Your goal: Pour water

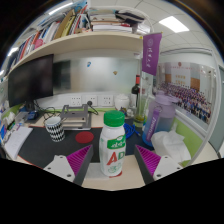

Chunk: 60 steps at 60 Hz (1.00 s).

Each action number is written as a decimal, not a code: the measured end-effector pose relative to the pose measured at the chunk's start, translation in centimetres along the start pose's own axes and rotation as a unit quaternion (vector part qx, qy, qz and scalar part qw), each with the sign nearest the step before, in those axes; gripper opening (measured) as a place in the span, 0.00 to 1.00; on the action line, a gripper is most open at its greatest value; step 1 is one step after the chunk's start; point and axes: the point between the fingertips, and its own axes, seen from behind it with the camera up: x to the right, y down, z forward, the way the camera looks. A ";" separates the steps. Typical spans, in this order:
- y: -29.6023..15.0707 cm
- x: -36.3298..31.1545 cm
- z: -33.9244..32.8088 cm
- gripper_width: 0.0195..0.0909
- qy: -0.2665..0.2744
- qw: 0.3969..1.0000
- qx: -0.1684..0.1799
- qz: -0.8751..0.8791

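Note:
A white plastic bottle (pixel 113 142) with a green cap and a green and red "AD" label stands upright on a pale board (pixel 112 178) on the desk. It sits between the two fingers of my gripper (pixel 111 158). The left pad (pixel 66 161) and the right pad (pixel 149 160) flank it, with a gap showing on each side. The gripper is open and nothing is pressed. A white cup (pixel 171 149) stands to the right, just beyond the right finger.
A black and white patterned cup (pixel 55 127) and a red round lid (pixel 85 138) lie to the left on the dark desk mat. A purple bottle (pixel 153 118) stands to the right. A monitor (pixel 30 80) and bookshelves rise behind.

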 end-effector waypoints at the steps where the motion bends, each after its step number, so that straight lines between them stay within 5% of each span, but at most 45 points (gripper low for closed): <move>1: -0.2 0.0 0.5 0.92 -0.002 1.000 0.003 0.000; 6: -0.3 -0.1 2.4 0.89 -0.018 1.000 0.007 0.000; 15: -0.1 -0.6 4.7 0.52 -0.048 0.999 0.020 -0.006; 31: -0.7 -0.8 5.1 0.24 -0.061 0.996 0.055 -0.019; 47: -2.3 -1.0 5.7 0.22 -0.032 0.995 0.058 -0.070; 60: -6.3 -5.1 9.9 0.22 -0.009 0.961 0.035 -0.275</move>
